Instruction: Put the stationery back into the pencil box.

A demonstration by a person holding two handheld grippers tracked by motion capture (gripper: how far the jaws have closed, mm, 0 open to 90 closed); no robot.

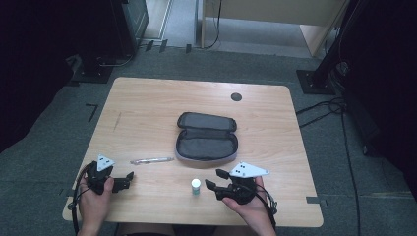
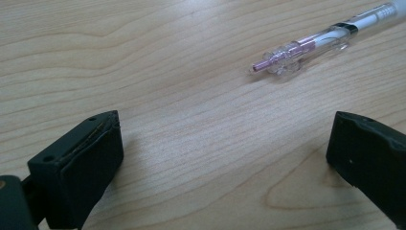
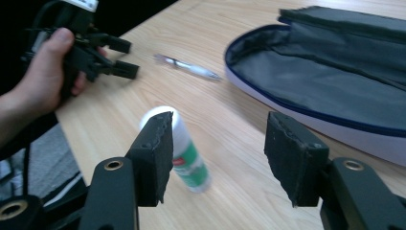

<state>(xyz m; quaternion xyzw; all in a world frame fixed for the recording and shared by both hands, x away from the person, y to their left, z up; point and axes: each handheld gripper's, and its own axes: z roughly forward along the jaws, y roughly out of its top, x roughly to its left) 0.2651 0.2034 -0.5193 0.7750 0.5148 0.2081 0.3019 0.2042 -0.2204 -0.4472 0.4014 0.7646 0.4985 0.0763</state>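
I hold my left gripper [image 1: 125, 180] low at the table's [image 1: 147, 103] near left corner, jaws wide and empty. The pen [image 2: 325, 40] lies just ahead of it and off to its right, long axis running roughly left-right, its far end near the open pencil case [image 1: 206, 137]. My right gripper [image 1: 212, 179] gapes empty beside the small upright bottle [image 3: 184, 153]. I judge the left hand nearer the pen
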